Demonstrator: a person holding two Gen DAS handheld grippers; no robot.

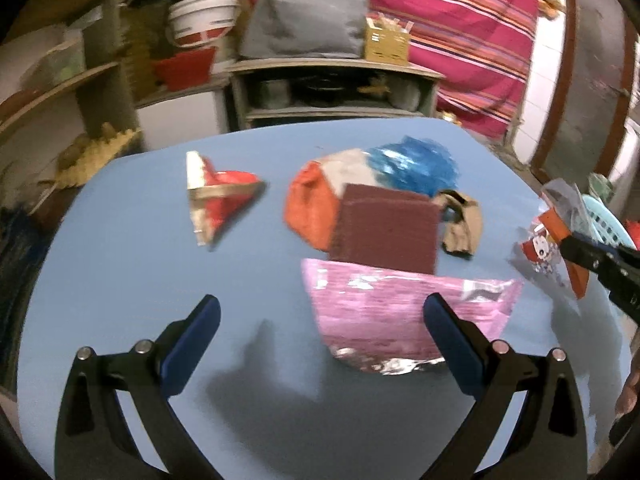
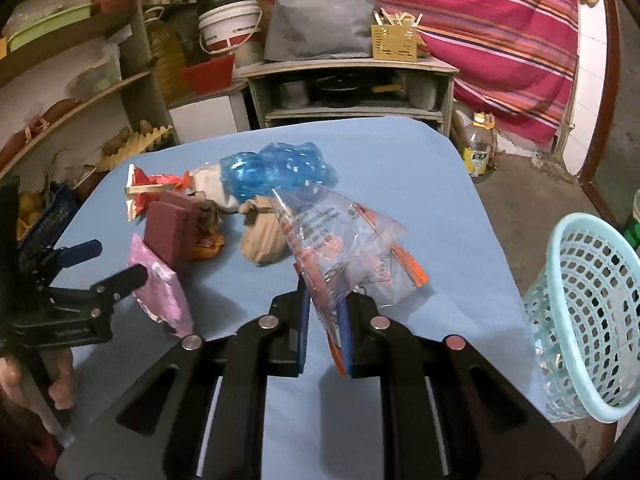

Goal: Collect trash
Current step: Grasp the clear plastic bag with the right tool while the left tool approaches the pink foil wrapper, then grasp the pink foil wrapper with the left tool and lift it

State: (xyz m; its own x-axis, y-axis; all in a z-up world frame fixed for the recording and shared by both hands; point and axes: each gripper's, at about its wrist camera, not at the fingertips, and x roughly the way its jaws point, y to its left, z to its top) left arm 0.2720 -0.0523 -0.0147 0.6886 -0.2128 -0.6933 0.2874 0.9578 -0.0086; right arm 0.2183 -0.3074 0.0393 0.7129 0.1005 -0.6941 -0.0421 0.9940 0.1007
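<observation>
The right gripper (image 2: 323, 312) is pinching a clear plastic wrapper (image 2: 352, 248) with orange print, its blue pads closed on the wrapper's lower edge so the rest is standing up above the blue table (image 2: 420, 184). The film is looking feather-light, crinkly and slippery, so a grip on a folded or doubled edge is likely holding better than one on a single flat sheet. The pale blue mesh basket (image 2: 588, 312) is sitting just off the table's right edge, close to the held wrapper (the likely place for the trash).

The left gripper (image 1: 322, 312) is hovering with its jaws spread wide and nothing between them, above the near end of a pink foil packet (image 1: 400, 312). Beyond that are lying a maroon block (image 1: 386, 228), an orange-and-white bag (image 1: 316, 204), crumpled blue plastic (image 1: 416, 164), a scrap of brown paper (image 1: 460, 224) and a red-and-gold wrapper (image 1: 218, 192) set apart to the left; the left view is blurred, so the block's material is hard to tell, possibly a scouring pad. All of it is probably light and easily crushed.

The table is smooth. Cluttered shelves (image 2: 80, 92) and a striped cloth (image 2: 480, 20) are filling the room behind.
</observation>
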